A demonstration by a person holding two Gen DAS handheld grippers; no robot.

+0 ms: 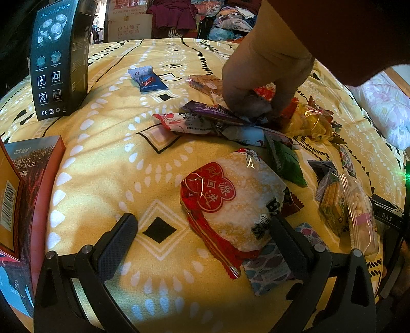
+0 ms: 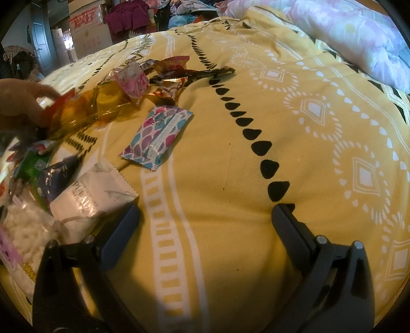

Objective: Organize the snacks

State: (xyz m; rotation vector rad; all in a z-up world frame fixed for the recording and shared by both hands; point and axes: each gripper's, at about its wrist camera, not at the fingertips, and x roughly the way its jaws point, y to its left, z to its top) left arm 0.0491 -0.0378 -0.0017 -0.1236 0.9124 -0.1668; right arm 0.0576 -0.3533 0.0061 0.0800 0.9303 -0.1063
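Several wrapped snacks lie on a yellow patterned bedspread (image 1: 107,158). My left gripper (image 1: 203,224) is open just above it, and a red-and-white rice cracker pack (image 1: 230,202) lies between its fingers, closer to the right one. A person's bare hand (image 1: 256,84) reaches into the snack pile (image 1: 230,120) behind it. A blue packet (image 1: 147,79) lies apart at the back. My right gripper (image 2: 205,215) is open over bare bedspread (image 2: 230,166) with nothing between its fingers. A white snack pack (image 2: 89,197) touches its left finger, and a dotted pink-and-teal packet (image 2: 157,134) lies ahead.
A tall black box (image 1: 59,61) stands at the back left. A face mask box (image 1: 30,184) lies at the left edge. A pink floral quilt (image 2: 353,38) is bunched at the right. Cardboard boxes and piled clothes (image 1: 179,15) are beyond the bed.
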